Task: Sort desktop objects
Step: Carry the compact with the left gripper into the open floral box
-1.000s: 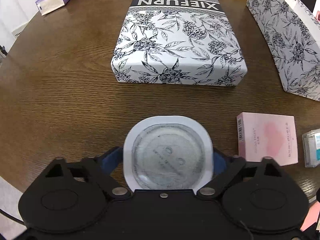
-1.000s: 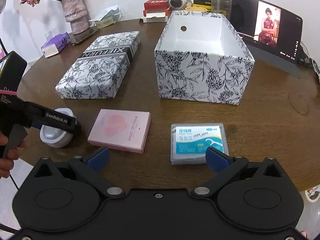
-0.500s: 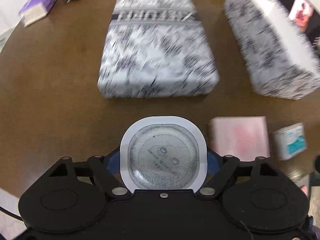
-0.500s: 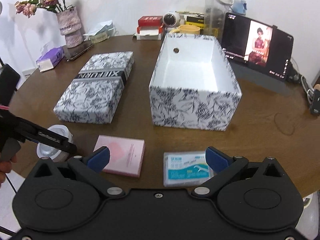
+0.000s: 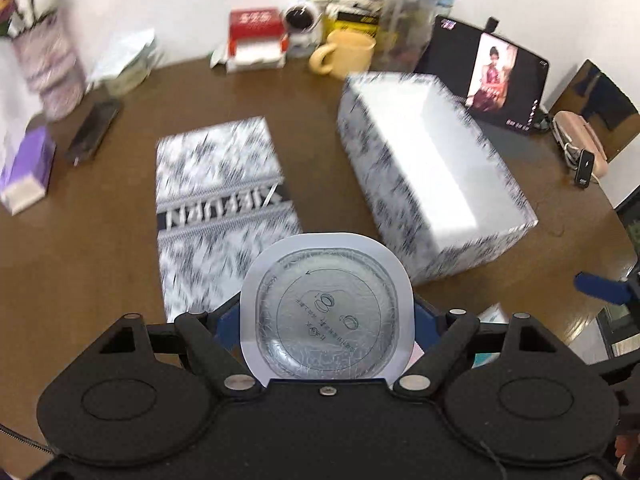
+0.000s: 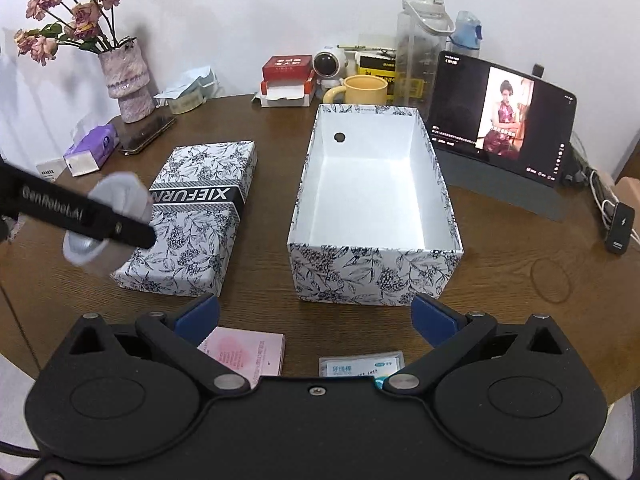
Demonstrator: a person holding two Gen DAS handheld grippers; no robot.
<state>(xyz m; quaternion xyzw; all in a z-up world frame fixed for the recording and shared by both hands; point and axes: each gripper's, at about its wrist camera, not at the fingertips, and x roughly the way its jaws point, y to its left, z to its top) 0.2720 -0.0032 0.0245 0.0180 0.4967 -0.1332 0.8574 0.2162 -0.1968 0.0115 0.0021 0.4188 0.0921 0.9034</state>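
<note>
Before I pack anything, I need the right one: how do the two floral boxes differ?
The right box is open on top, showing a white, empty inside; the left box shows no opening. The right box stands taller; the left one is flatter and narrower. Only the left box has a black XIEFURN band. Both share the black-and-white floral print.

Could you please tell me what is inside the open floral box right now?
The open floral box shows only white walls, a bare white floor and one round hole in its far wall. The near wall hides a strip of floor behind it.
</note>
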